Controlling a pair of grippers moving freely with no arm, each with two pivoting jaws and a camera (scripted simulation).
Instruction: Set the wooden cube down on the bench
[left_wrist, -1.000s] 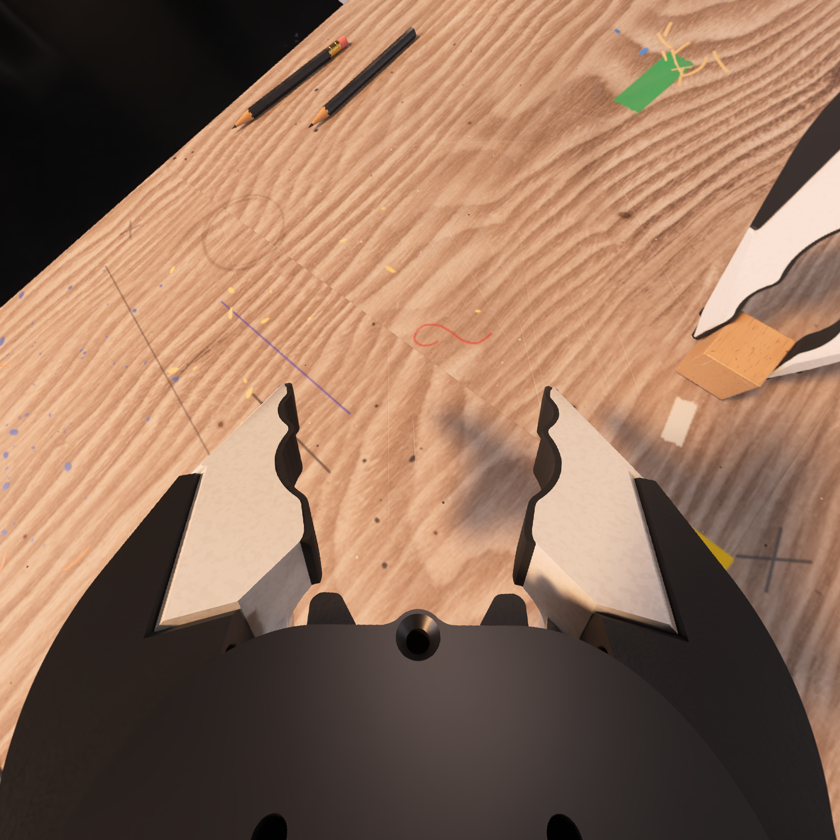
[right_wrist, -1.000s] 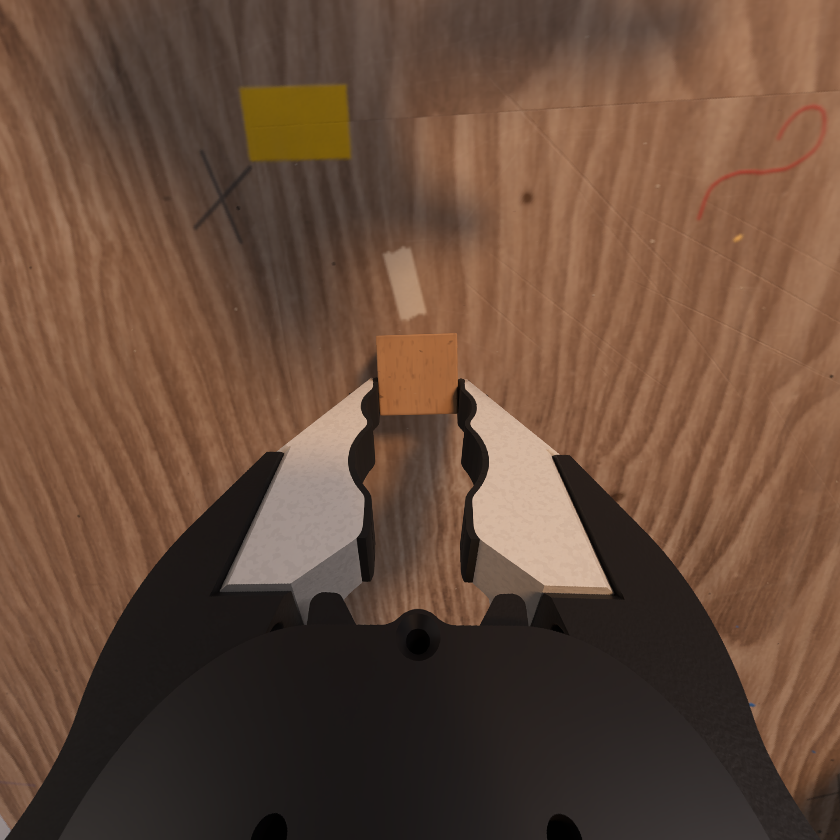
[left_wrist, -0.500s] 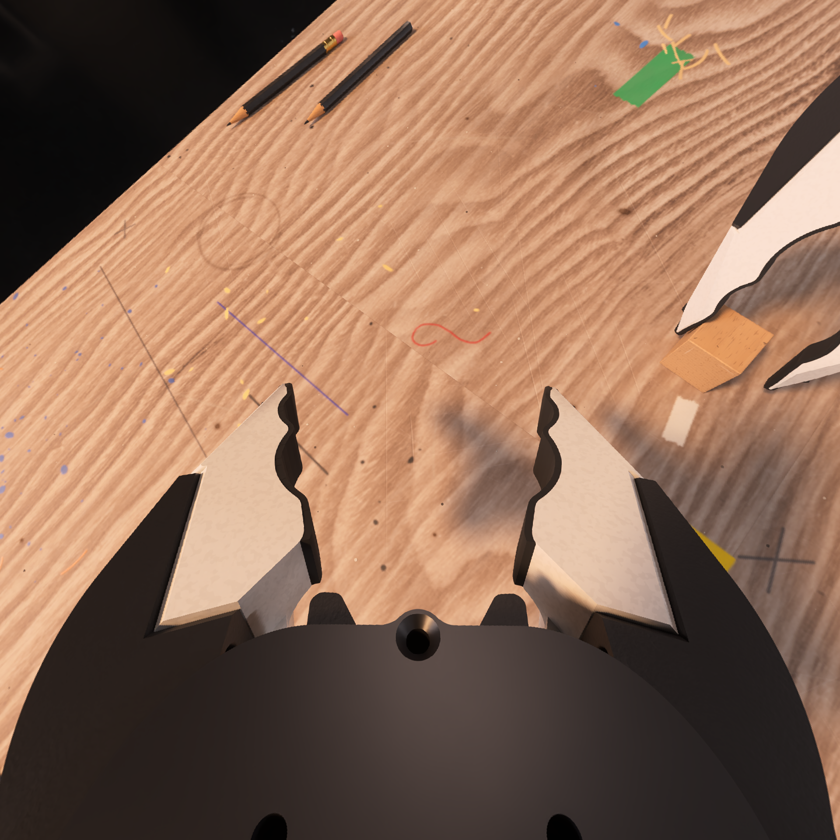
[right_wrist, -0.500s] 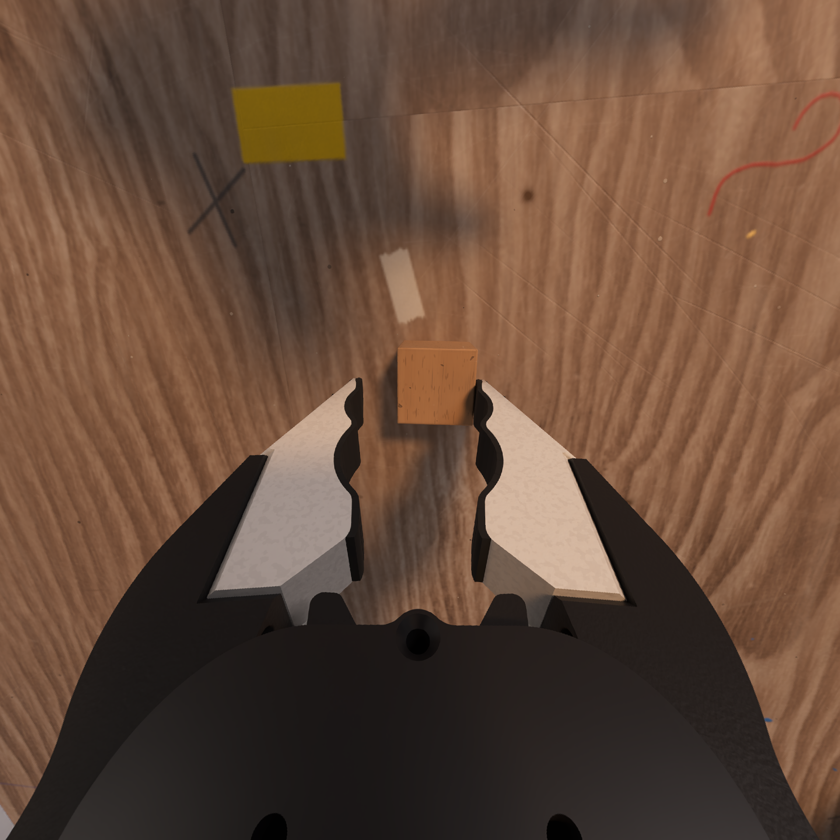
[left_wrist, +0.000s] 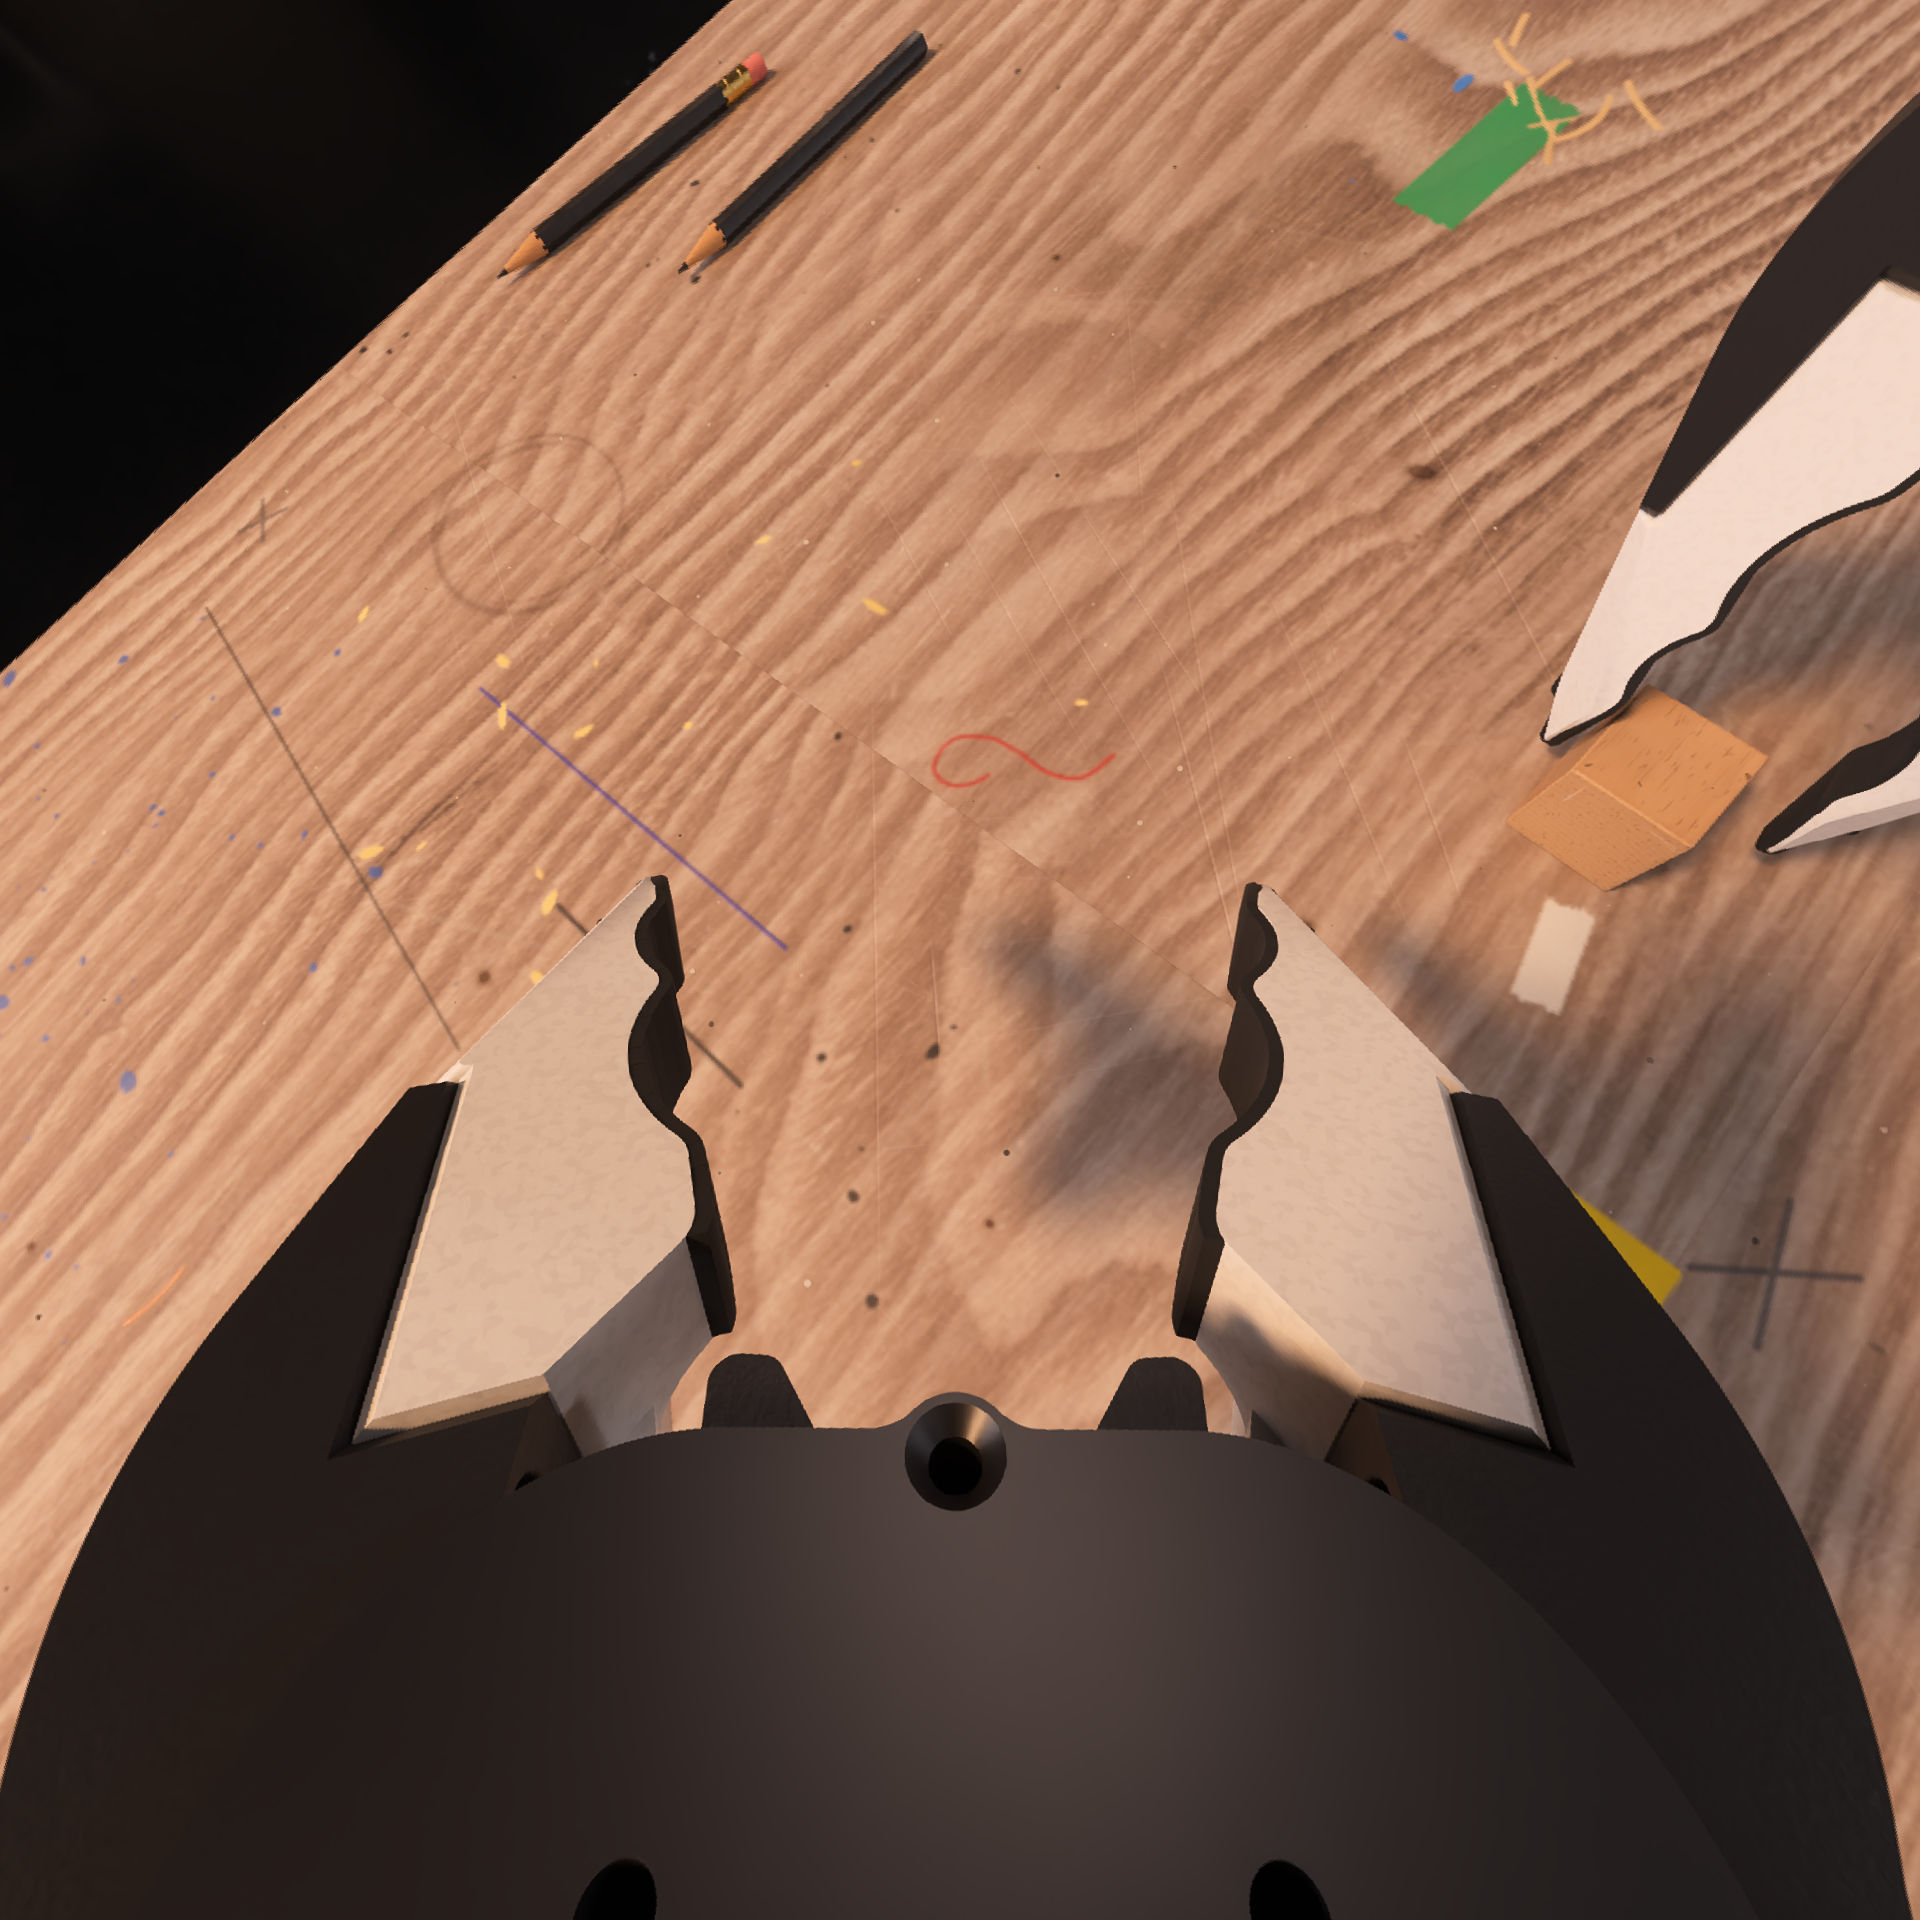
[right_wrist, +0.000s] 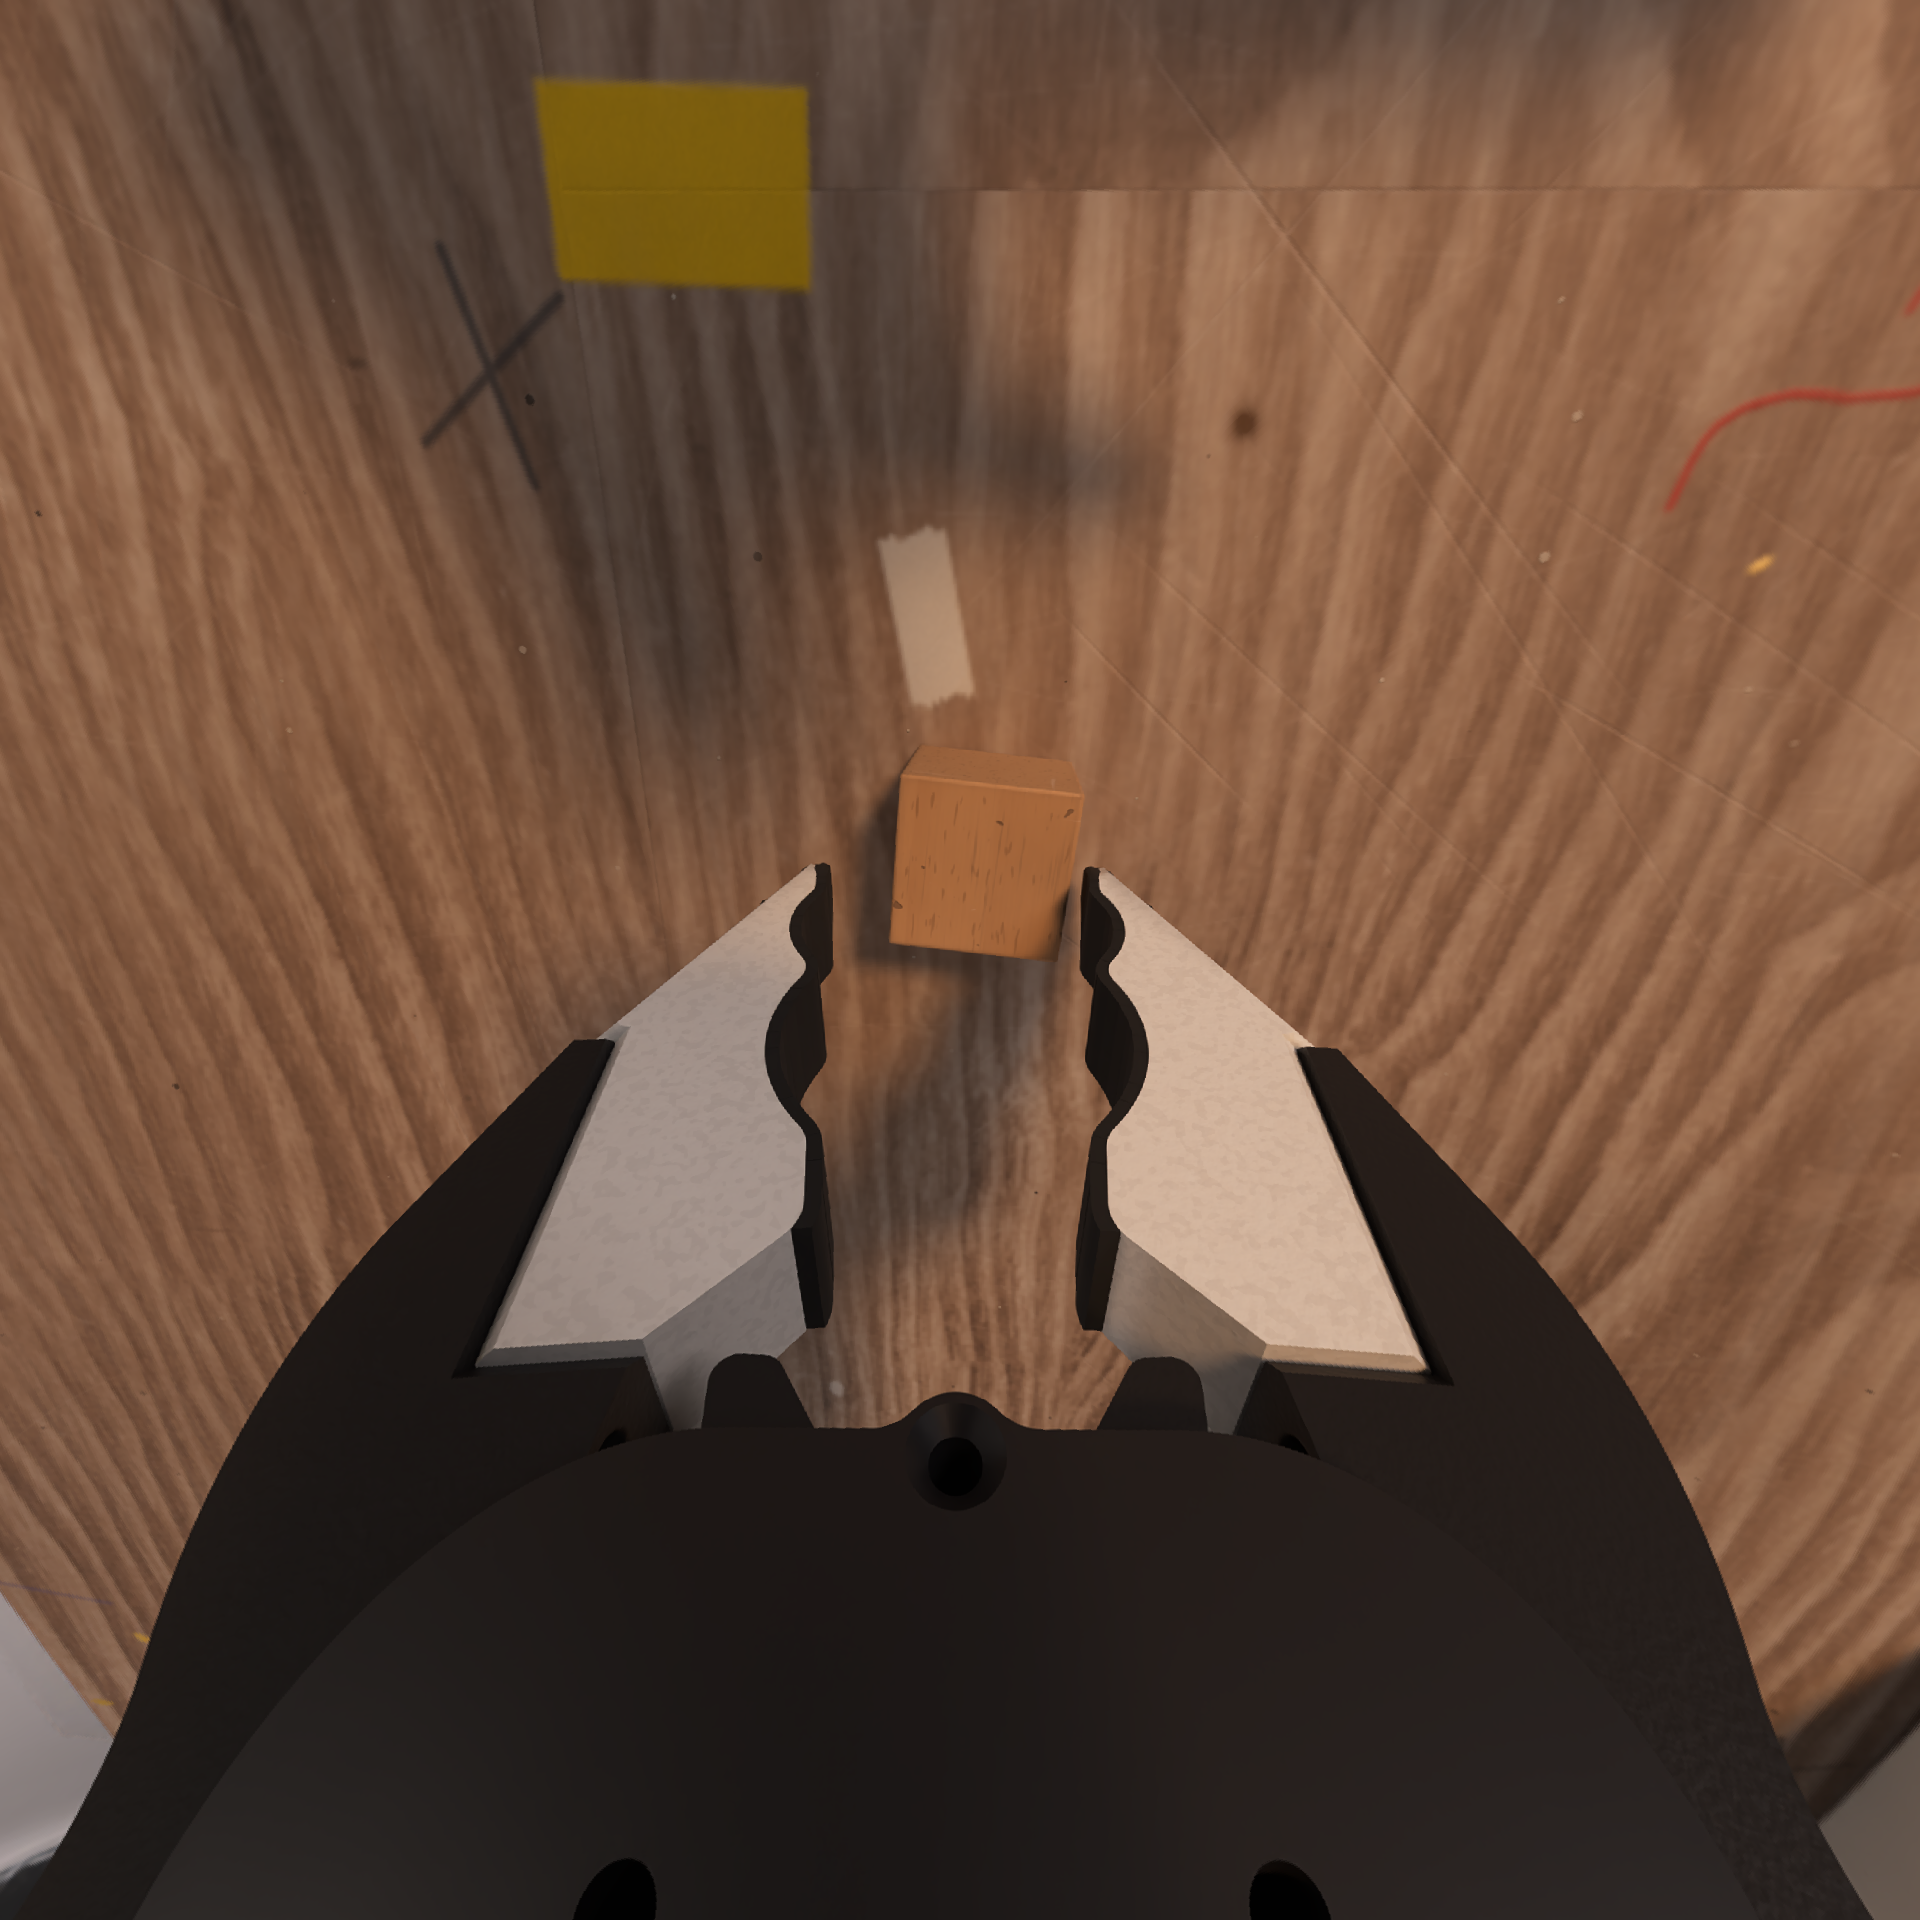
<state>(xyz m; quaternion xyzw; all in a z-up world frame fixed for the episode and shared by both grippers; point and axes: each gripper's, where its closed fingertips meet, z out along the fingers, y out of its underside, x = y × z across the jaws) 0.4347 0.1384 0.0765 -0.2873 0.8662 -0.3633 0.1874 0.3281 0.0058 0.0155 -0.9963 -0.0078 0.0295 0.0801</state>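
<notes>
the right gripper (right_wrist: 956, 883) hangs over the bench (right_wrist: 1455, 935) with its jaws spread, pinching nothing; the wooden cube (right_wrist: 984, 850) sits just beyond the fingertips, a clear gap on its left side and only a thin one, if any, on its right. from the left wrist view the cube (left_wrist: 1636, 790) appears to rest flat on the bench between the right gripper's two fingers. beyond it lie a pale strip of tape (right_wrist: 925, 618), a yellow patch (right_wrist: 681, 182) beside a pencilled cross (right_wrist: 488, 364), and a red squiggle (right_wrist: 1766, 426) off to the right.

the left gripper (left_wrist: 951, 894) is likewise spread and empty, well apart from the cube, with two pencils (left_wrist: 717, 156) and a green patch (left_wrist: 1475, 166) far up the bench.

by the look of it the release step is in hand and the setting-down is all but done. the next move calls for a straight pull back or lift of the right gripper, keeping the near finger from nudging the cube.
</notes>
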